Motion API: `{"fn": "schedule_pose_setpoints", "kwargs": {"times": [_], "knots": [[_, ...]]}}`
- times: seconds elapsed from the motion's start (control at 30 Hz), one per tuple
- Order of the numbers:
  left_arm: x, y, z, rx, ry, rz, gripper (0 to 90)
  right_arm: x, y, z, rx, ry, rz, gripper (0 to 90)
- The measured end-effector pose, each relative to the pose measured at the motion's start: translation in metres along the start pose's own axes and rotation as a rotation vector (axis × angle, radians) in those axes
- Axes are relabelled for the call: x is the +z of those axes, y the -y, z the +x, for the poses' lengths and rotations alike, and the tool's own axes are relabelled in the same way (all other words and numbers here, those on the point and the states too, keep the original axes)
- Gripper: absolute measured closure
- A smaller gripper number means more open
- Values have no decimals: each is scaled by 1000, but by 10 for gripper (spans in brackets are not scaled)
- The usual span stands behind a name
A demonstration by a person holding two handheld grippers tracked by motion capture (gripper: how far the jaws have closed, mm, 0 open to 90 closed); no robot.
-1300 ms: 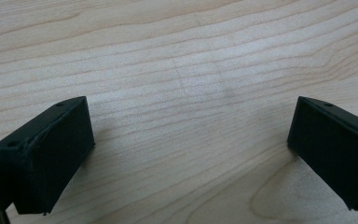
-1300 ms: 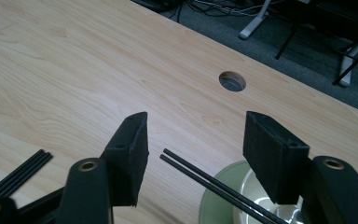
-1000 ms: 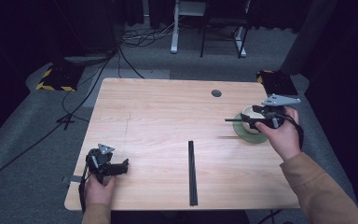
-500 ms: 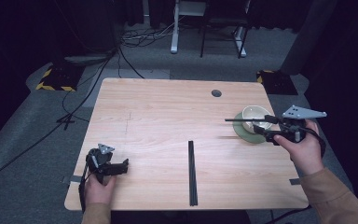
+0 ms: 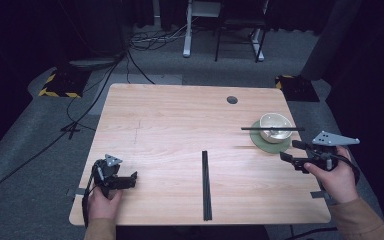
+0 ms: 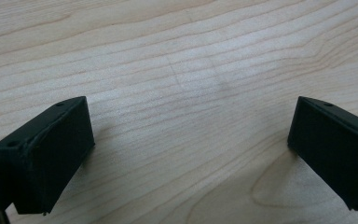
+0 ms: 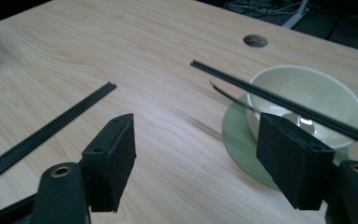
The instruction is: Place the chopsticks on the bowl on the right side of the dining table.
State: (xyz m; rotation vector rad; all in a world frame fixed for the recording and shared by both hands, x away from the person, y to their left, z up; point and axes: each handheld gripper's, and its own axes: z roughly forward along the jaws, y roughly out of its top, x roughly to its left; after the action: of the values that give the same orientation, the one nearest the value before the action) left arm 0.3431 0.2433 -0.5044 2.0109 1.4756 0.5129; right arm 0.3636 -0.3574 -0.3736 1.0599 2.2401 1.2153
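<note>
Both tongs (image 5: 130, 179) (image 5: 291, 151) apart, empty; right just opened, seemingly beside saucer (image 5: 260, 145) edge.

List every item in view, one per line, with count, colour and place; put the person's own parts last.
Wooden table: one, light wood, centre.
Round cable hole: one, dark, table's far edge.
Ceramic bowl: one, cream, on the saucer at right.
Glass saucer: one, pale green, under the bowl.
Black chopsticks across the bowl: resting on its rim.
Black chopsticks on the table: lying flat, near centre.
Floor cables: several, black, beyond the table.
Left gripper: black, open, near-left corner.
Right gripper: black, open, beside the saucer, empty.
</note>
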Motion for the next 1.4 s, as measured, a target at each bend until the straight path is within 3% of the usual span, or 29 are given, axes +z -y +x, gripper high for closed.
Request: {"fn": "schedule_pose_setpoints", "kwargs": {"times": [0.2, 0.33, 0.43, 0.7, 0.8, 1.07, 1.1, 1.13, 1.23, 1.27, 1.4], "knots": [[0, 0, 0, 12, 12, 0, 4, 5, 28, -1, -6, 40, 42, 287], [0, 0, 0, 13, 11, -1, 4, 12, 52, -7, 34, 43, 60, 283], [0, 0, -1, 11, 8, 0, 3, 16, 65, -9, 29, 57, 72, 282], [0, 0, -1, 7, 11, 1, 2, 25, 97, -12, 77, 47, 54, 284], [0, 0, -1, 13, 9, 0, 2, 30, 106, -12, 63, 70, 31, 298], [0, 0, -1, 12, 9, 2, 3, 49, 120, -7, 62, 74, 56, 296], [0, 0, -1, 14, 7, 4, 3, 51, 120, -8, 60, 63, 95, 278], [0, 0, -1, 14, 7, 4, 3, 51, 120, -8, 60, 63, 95, 278], [0, 0, -1, 16, 4, 3, 3, 56, 118, -7, 33, 87, 135, 210], [0, 0, -1, 15, 8, 4, 3, 60, 116, -8, 41, 99, 146, 143], [0, -1, -1, 15, 6, 3, 2, 64, 114, -9, 41, 106, 158, 120]]}}
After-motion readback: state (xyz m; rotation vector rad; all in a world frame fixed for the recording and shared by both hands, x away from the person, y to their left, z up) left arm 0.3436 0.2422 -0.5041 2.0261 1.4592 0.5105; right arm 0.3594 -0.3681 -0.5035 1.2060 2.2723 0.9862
